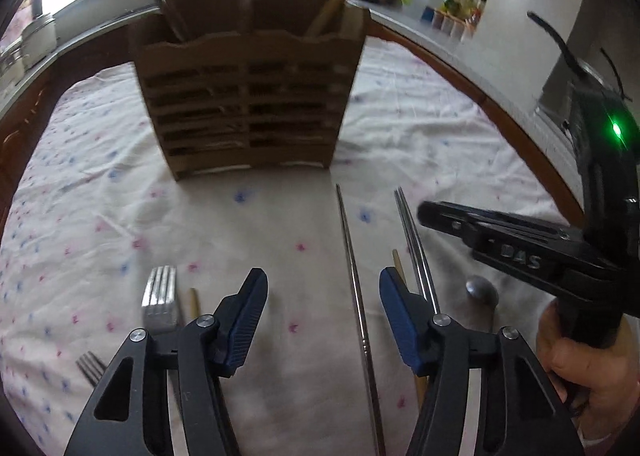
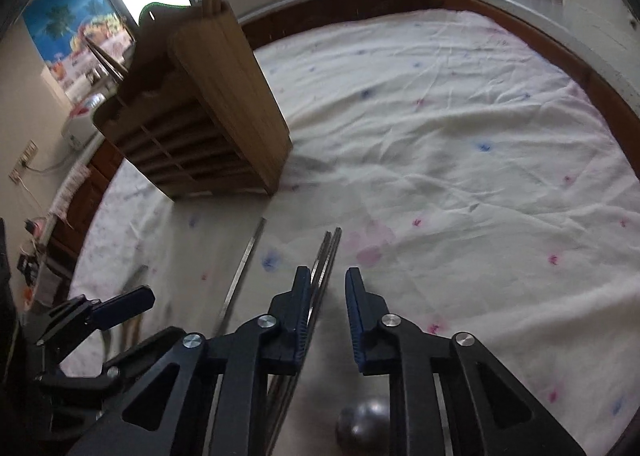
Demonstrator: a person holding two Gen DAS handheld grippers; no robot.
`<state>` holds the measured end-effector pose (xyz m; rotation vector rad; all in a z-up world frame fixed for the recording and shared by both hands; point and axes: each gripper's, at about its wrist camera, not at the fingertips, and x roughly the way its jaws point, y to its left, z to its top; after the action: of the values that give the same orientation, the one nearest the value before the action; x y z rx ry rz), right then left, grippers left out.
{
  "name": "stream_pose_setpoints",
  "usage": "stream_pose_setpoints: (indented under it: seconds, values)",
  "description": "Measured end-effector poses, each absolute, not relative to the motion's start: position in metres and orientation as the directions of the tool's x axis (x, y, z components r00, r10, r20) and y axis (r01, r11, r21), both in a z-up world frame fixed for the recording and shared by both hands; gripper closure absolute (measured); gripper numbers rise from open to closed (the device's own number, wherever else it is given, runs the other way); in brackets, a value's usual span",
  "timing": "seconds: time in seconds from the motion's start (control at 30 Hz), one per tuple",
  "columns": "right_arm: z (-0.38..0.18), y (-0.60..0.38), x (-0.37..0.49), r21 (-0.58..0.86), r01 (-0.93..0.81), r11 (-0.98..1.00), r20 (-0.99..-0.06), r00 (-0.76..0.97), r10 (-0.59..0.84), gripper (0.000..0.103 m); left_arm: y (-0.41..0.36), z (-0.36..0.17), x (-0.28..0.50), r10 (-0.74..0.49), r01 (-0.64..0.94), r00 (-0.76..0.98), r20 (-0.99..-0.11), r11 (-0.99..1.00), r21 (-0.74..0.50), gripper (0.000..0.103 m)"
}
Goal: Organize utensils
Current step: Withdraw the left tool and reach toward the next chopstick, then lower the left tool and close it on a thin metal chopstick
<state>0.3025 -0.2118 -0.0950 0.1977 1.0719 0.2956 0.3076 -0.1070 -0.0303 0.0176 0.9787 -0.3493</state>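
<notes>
Blue-padded left tool point(image 1: 323, 310) hovers half-spread over one steel chopstick point(image 1: 352, 256); right tool point(image 2: 328, 302), narrowly parted, straddles a steel pair point(image 2: 326, 256), neither pinching yet. Wooden utensil holder point(image 1: 248, 95) stands mid-counter, ready for sorting, on a flower-print cloth point(image 2: 460, 159) in a window-lit kitchen

The wooden caddy point(image 1: 248, 95) blocks the desk's point(image 2: 460, 127) far side; its right half lies bare, while chopsticks point(image 1: 412, 248) and forks point(image 1: 160, 296) crowd the near edge.
</notes>
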Motion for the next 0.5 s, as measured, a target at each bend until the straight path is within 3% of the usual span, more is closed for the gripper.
stream_pose_setpoints:
  seconds: [0.33,0.5]
  values:
    - [-0.094,-0.208,0.297,0.183,-0.209,0.961,-0.864,0.433,0.259,0.096,-0.119,-0.058,0.313,-0.227,0.342,0.47,-0.853,0.938,-0.061,0.049]
    - [-0.095,-0.221,0.301,0.236,-0.177,0.955,-0.859,0.421,0.29,0.096,-0.112,-0.057,0.322,-0.242,0.324,0.453,-0.858,0.941,-0.095,0.049]
